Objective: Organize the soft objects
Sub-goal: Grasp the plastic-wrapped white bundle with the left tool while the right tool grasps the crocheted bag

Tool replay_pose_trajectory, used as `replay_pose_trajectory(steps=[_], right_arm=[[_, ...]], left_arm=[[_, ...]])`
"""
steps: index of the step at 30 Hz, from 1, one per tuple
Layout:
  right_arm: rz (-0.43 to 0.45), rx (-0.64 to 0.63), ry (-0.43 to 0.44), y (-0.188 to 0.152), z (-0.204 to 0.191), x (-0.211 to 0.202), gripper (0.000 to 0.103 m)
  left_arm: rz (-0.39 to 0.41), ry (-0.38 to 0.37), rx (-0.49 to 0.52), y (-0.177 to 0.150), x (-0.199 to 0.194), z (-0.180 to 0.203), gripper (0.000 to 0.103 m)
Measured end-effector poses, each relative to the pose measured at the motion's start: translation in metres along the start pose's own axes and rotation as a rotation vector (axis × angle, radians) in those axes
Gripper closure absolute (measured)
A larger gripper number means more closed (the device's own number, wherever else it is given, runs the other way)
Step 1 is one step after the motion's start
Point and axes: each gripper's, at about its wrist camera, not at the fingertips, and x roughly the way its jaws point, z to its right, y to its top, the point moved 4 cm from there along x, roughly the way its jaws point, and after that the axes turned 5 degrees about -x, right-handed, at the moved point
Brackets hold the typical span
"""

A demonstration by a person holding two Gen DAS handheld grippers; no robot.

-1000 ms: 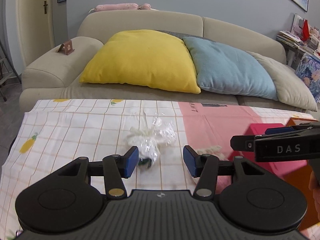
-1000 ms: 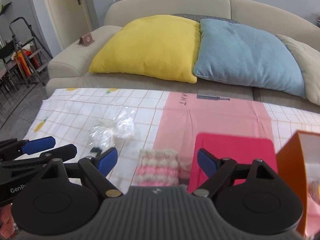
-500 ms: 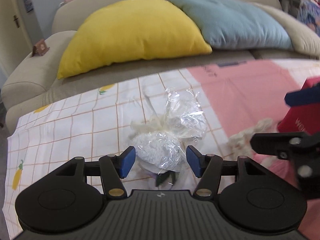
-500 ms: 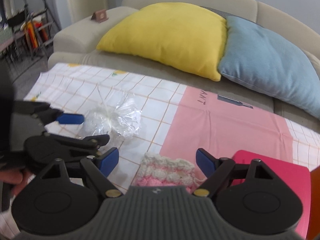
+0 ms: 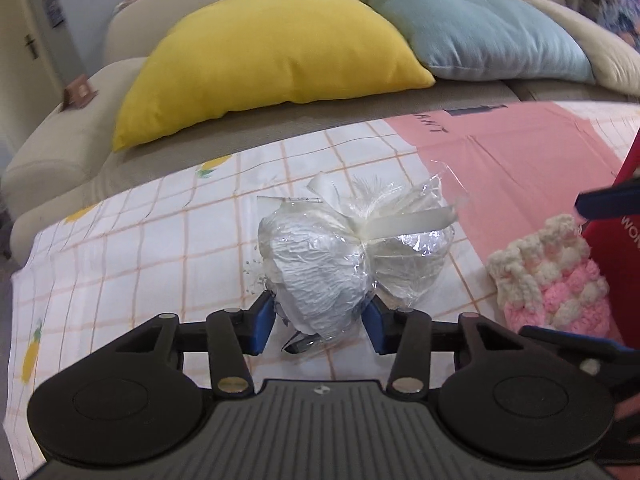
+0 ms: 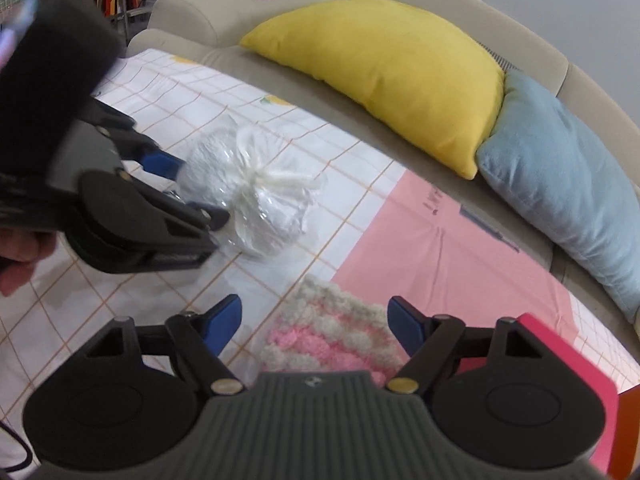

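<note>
Left gripper [image 5: 318, 322] closing in around the wrapped bundle [image 5: 352, 264]; right gripper [image 6: 314, 320] spread above the knitted piece [image 6: 328, 332].

The bundle's near end dips behind the left blue pads [image 5: 262, 326], so real contact there is hard to call: the jaws have just been closing and now sit tight against its sides, no squeeze visible. It lies on the checked part of the tablecloth [image 5: 132, 252], toward the sofa-side edge, long axis crosswise, ribbon knot on top. The right gripper's jaws have been narrowing too, yet stand clear of the pink-and-cream knit, which is half hidden under the tool body. Both tools pitch steeply down. A hand [image 6: 18, 256] shows only at the picture's edge. The red box [image 6: 568, 364] is cut off at right.
</note>
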Motion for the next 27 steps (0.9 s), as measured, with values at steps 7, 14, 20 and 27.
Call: replay_pose_trajectory(steps=[7,14,20,27], right_arm=[[-0.056,0.039,0.007,-0.013,-0.003,0.017,0.03],[-0.092,-0.061,-0.064,-0.019,-0.015,0.031,0.029],[-0.111,-0.06,-0.062,-0.018,-0.011,0.033,0.055],[-0.103,-0.056,-0.038,-0.009,-0.007,0.02,0.077]], left_arm=[[0.01,-0.026,-0.142,-0.021,-0.041,-0.012,0.051],[0.015,-0.054,-0.23,-0.046,-0.074,-0.007,0.051],[-0.011,-0.065,-0.286,-0.062,-0.085,-0.004,0.051],[-0.01,-0.081,-0.29,-0.063,-0.097,0.001,0.051]])
